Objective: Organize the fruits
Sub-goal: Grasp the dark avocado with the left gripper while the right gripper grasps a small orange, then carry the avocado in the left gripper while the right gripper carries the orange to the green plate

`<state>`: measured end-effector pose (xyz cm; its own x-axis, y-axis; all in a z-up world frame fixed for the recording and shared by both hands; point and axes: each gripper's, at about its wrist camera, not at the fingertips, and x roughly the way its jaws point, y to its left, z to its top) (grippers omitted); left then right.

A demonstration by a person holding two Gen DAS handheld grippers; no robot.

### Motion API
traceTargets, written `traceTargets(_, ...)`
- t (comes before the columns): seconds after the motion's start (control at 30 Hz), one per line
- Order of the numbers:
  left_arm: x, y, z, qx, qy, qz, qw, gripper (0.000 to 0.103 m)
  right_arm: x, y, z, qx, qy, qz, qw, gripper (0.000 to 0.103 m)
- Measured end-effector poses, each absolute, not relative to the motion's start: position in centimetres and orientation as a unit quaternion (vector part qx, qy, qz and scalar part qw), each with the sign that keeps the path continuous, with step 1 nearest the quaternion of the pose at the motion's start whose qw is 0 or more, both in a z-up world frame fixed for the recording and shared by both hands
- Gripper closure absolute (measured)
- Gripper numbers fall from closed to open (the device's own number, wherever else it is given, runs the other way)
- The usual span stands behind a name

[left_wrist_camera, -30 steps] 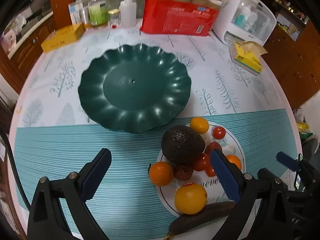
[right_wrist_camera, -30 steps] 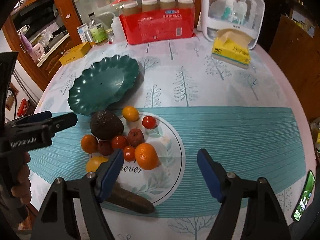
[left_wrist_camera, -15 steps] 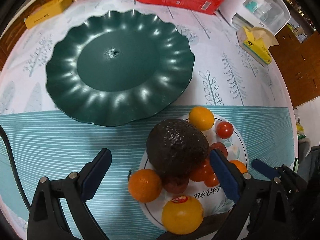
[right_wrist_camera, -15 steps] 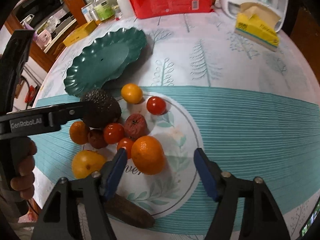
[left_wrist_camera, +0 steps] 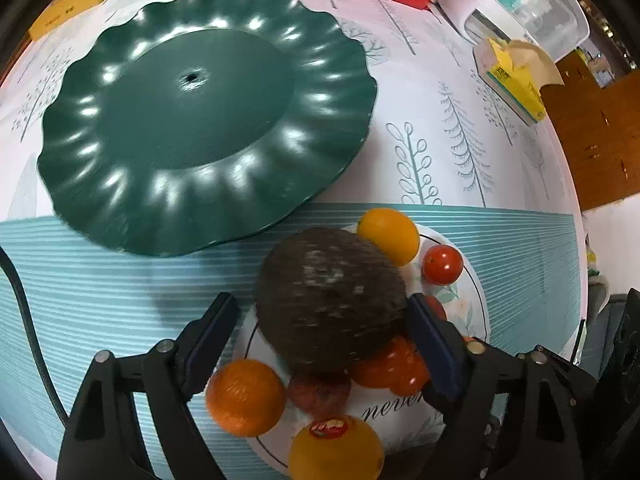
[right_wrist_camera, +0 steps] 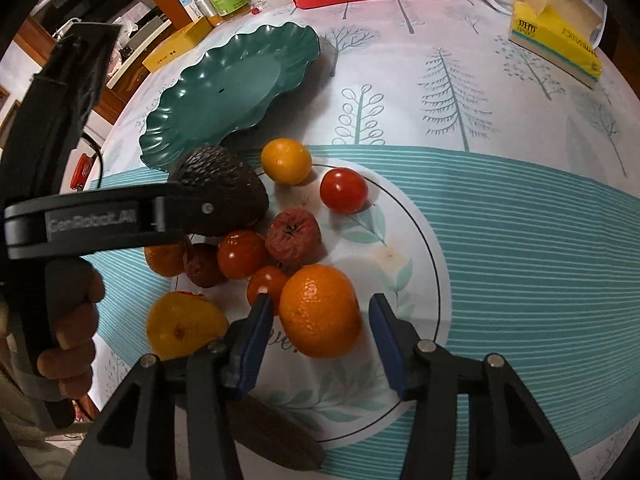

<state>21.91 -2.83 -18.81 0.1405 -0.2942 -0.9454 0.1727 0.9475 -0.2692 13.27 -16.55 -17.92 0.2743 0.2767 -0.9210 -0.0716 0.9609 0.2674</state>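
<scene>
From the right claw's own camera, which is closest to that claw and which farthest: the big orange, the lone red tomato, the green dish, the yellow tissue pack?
1. The big orange, right between the open right claw fingers.
2. The lone red tomato, just beyond, mid-plate.
3. The green dish, farther back on the left.
4. The yellow tissue pack, far back on the right.

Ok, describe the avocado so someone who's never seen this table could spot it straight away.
Find the scalloped dark green plate; just in front of it a printed white circle holds a cluster of small fruit. The avocado sits at the cluster's plate-side edge: the biggest piece, and the only one with blackish, pebbly skin among smooth orange and red fruit.
</scene>
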Motion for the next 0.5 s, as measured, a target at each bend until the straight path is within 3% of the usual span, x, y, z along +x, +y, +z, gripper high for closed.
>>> traceTargets(0.13,22.2,-3.6,-18.7,-0.047,0.628,-0.153,0.762,0.032,13.1,-16.7,-18.0,0.096,0.592,0.116,0.792,0.059)
traceTargets(0.17,22.3,-3.7,-18.7,-0.051,0.627,-0.154,0.762,0.032,13.1,-16.8,-18.0,0.094,0.592,0.115,0.792,0.063)
traceTargets(0.5,21.5,-2.5,-18.4,-0.069,0.616,-0.148,0.771,0.033,12.6,-16.9,-17.4,0.083,0.584,0.116,0.800,0.065)
